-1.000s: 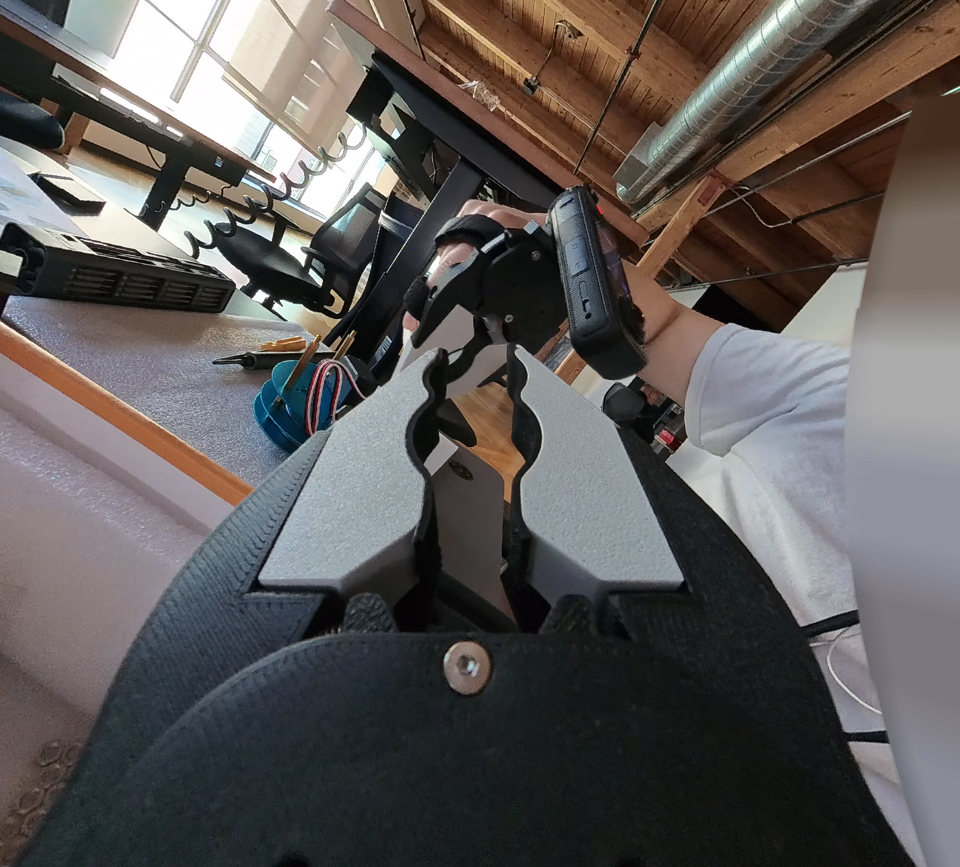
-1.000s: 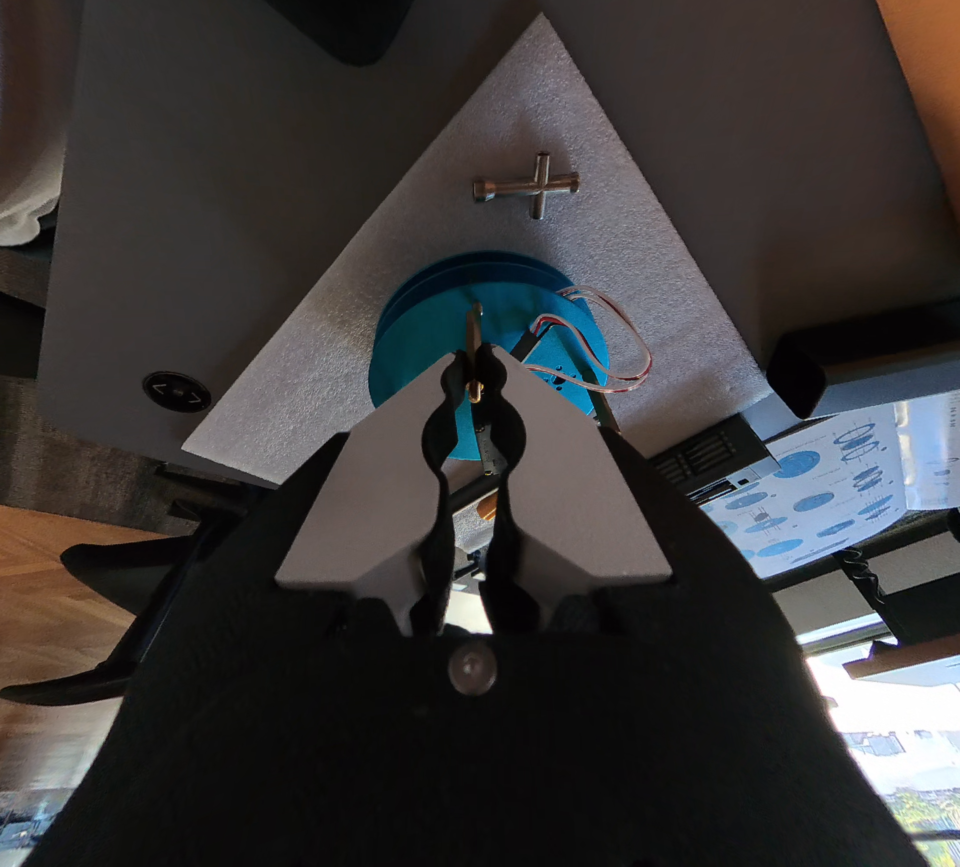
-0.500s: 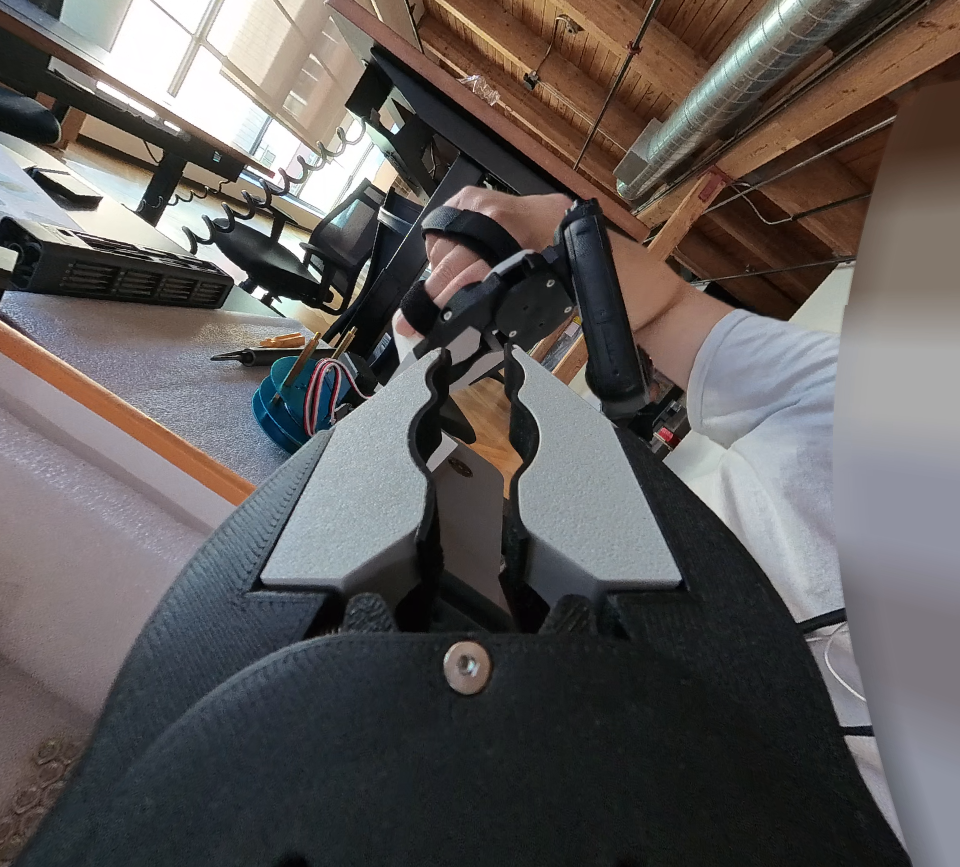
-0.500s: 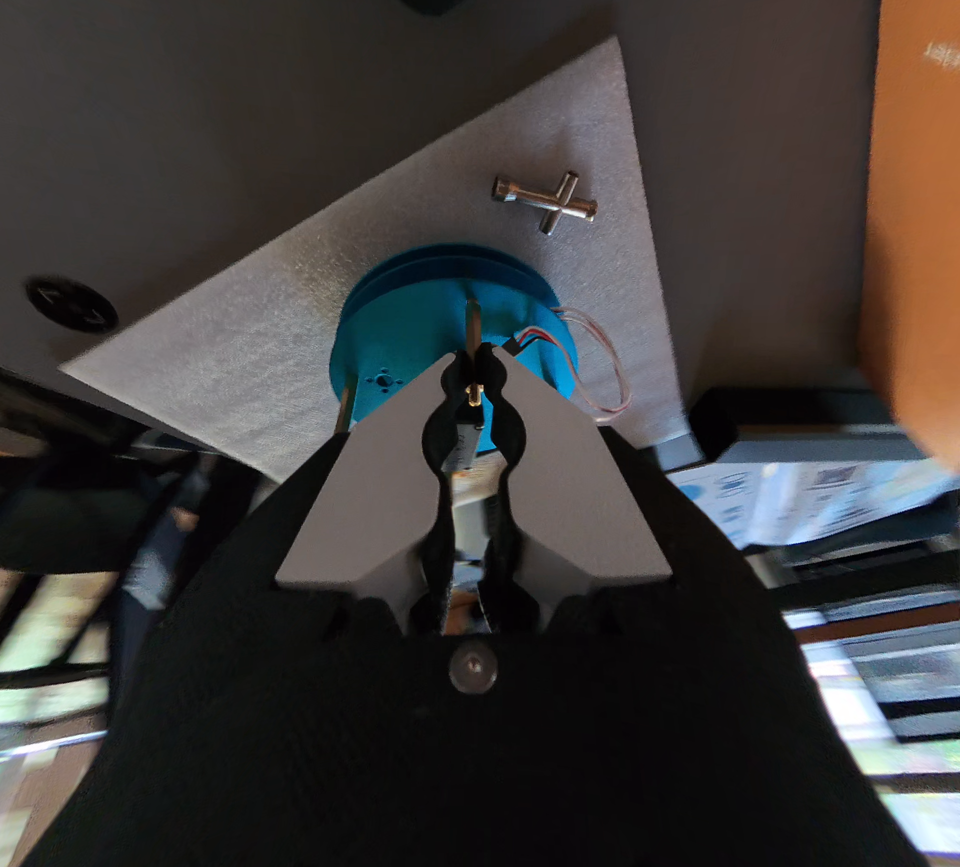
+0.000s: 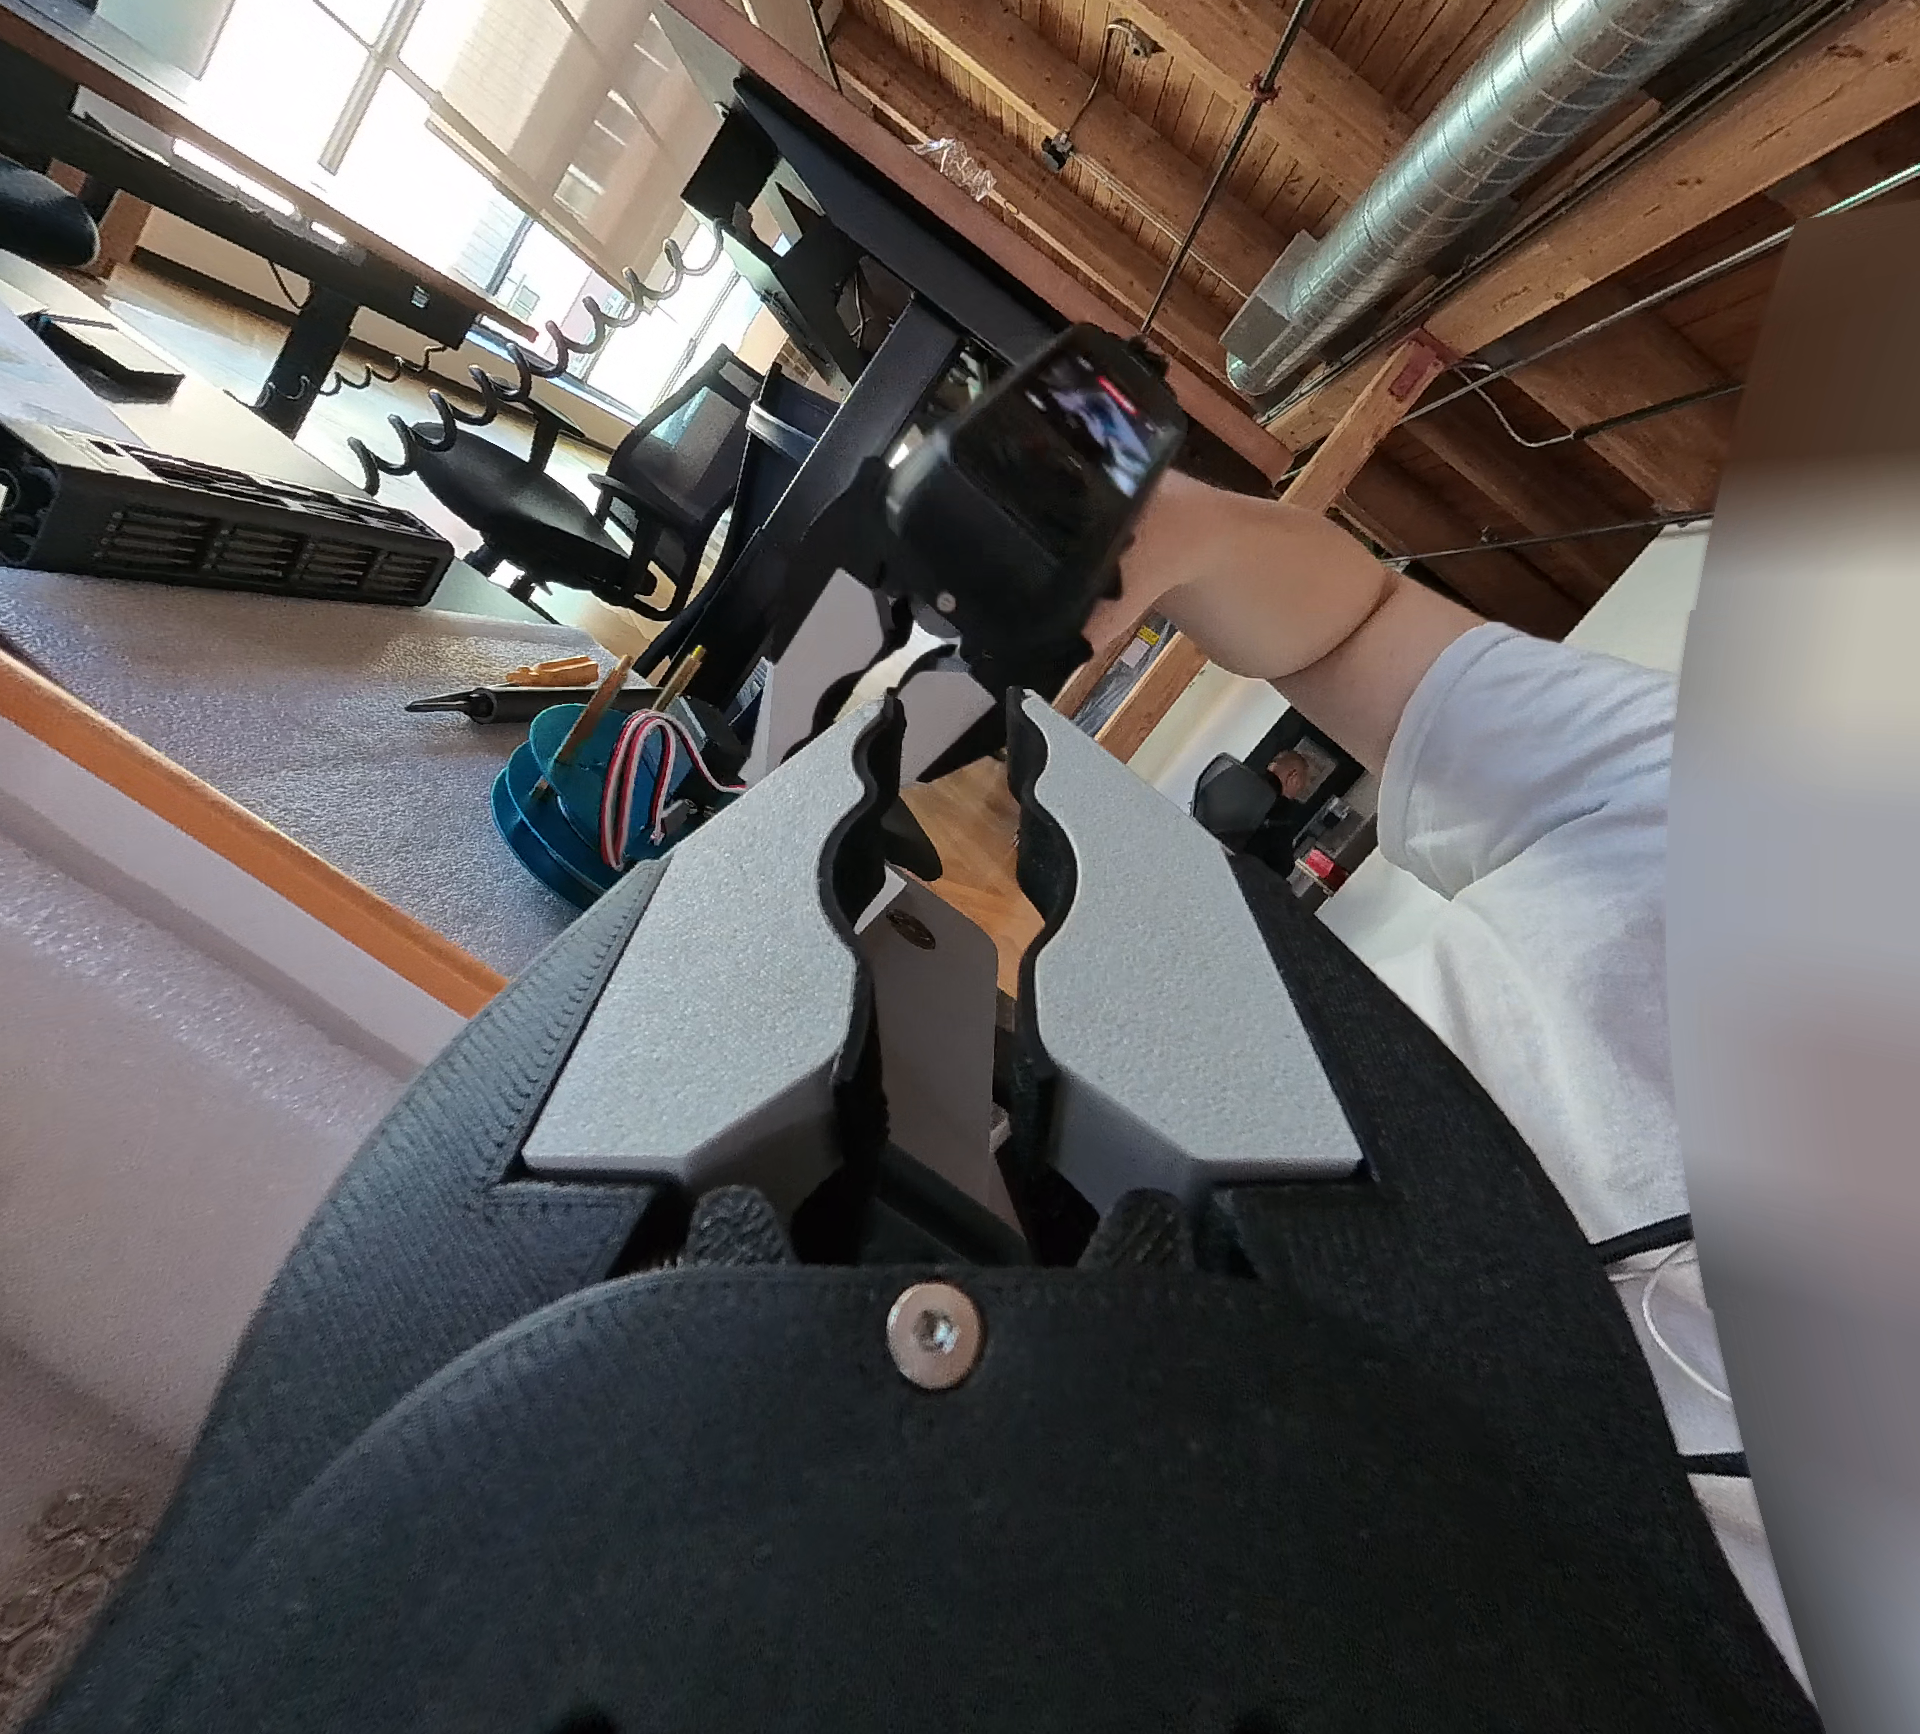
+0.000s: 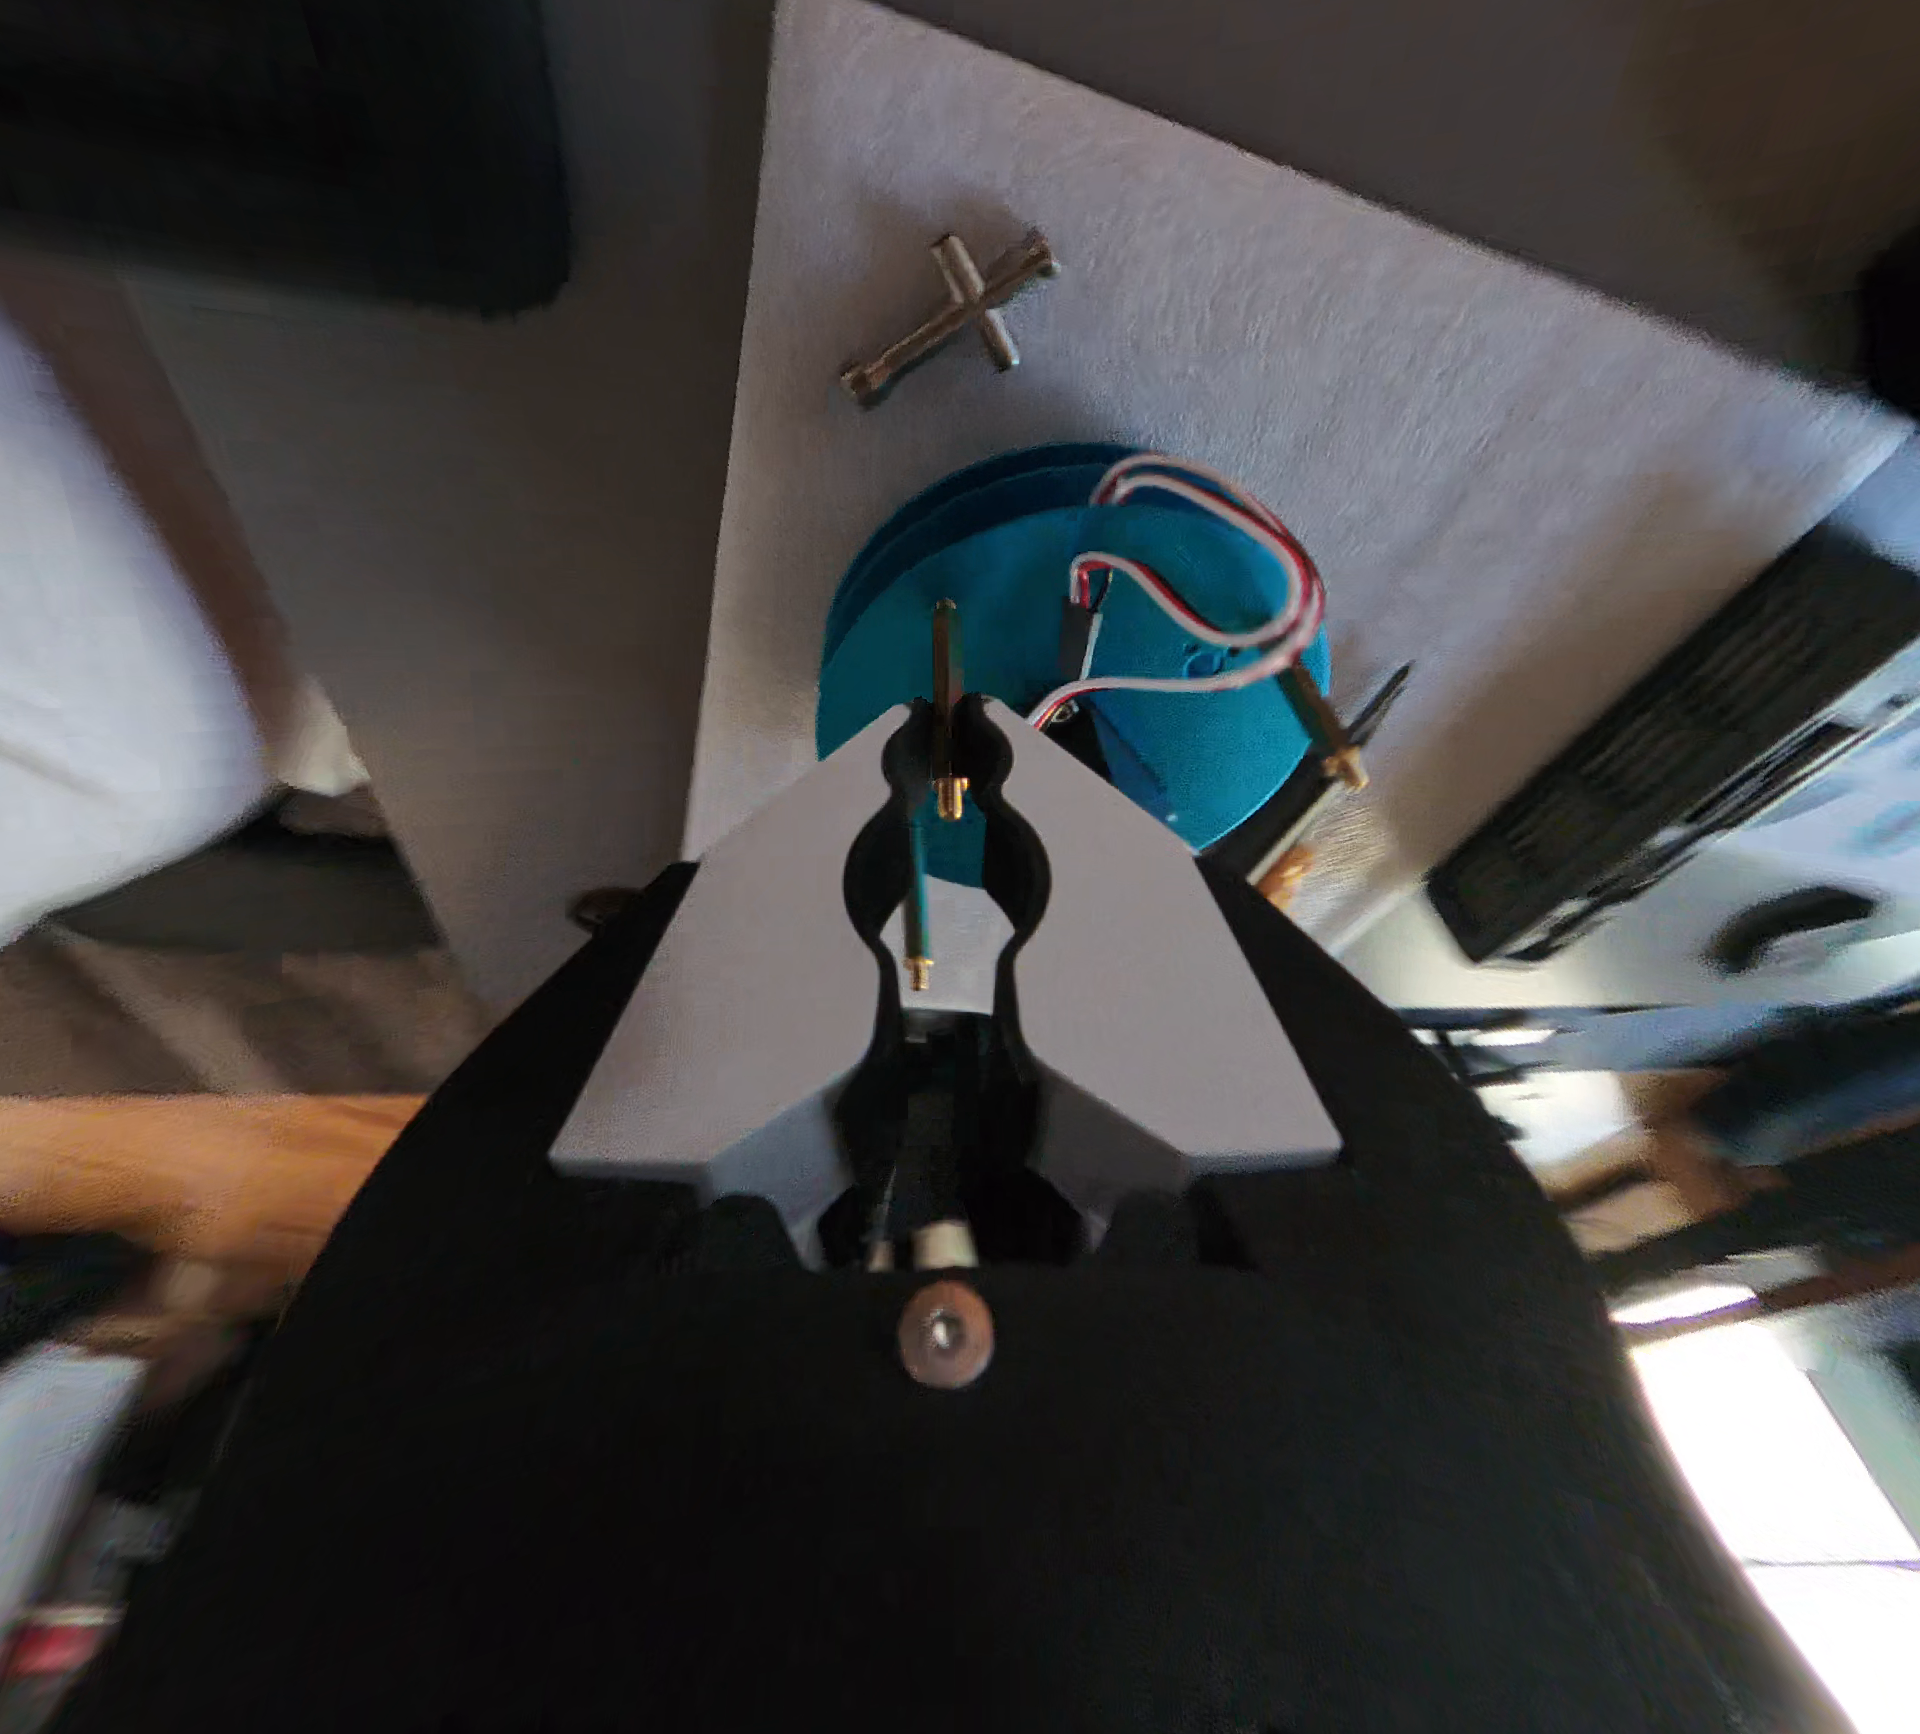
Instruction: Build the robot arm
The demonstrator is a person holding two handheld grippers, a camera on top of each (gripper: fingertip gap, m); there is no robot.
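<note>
A blue round disc assembly (image 6: 1091,645) with a red, white and black wire loop (image 6: 1247,541) lies on a white foam sheet (image 6: 1247,282). Brass standoff posts stand on it. My right gripper (image 6: 948,713) is shut on one brass post (image 6: 943,666), with the fingertips pinching it near its threaded top end. A second post (image 6: 1320,718) stands free at the right. In the left wrist view the blue assembly (image 5: 582,801) sits left of my left gripper (image 5: 951,708), which is open and empty and tilted up. The right gripper (image 5: 831,708) hangs just beyond it.
A metal cross wrench (image 6: 956,313) lies on the foam beyond the disc. A black slotted case (image 5: 208,521) and a black screwdriver (image 5: 488,702) lie on the table. A person's arm in a white sleeve (image 5: 1299,583) holds the right gripper. Desks and office chairs stand behind. My hands' fingertips stand some 15 cm from each other.
The right gripper has turned about the brass post while staying shut on it, so its view has rotated. The left gripper has barely moved and stays open.
</note>
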